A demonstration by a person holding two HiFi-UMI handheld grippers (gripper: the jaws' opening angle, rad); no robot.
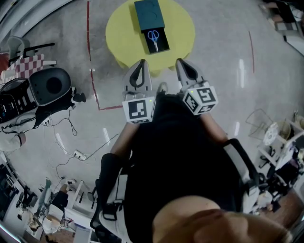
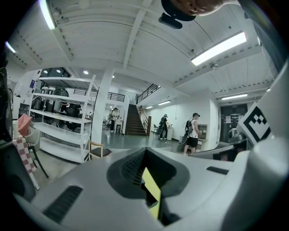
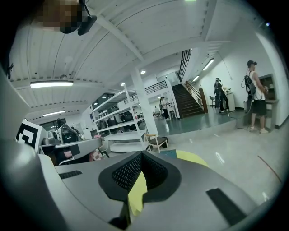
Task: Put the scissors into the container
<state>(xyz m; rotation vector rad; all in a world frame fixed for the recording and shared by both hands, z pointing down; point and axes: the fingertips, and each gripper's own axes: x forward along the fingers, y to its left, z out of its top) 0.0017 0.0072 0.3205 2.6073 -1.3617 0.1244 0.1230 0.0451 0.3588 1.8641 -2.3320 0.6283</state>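
Item 1. Blue-handled metal scissors [image 1: 153, 36]: lying in the black open tray [image 1: 163, 46] drawn out from the near end of the dark teal box-shaped container [image 1: 148, 14]. Judged already placed.

Item 2. Round yellow table [image 1: 183, 28]: far centre, bearing the container. Nothing else is seen on it.

Item 3. Left gripper [image 1: 141, 63]: held near the person's body, well short of the table. Jaws are together on nothing, with only a sliver of yellow table showing through the gap in its own view [image 2: 145, 155].

Item 4. Right gripper [image 1: 181, 61]: beside the left, in the same condition, jaws pressed together and empty [image 3: 141, 157].

Risk note: the tray stands open (if it is a drawer, it may want pushing home). A careless reach with closed jaws could nudge the light box across the table, or jolt the scissors askew so that they foul the tray's closing.
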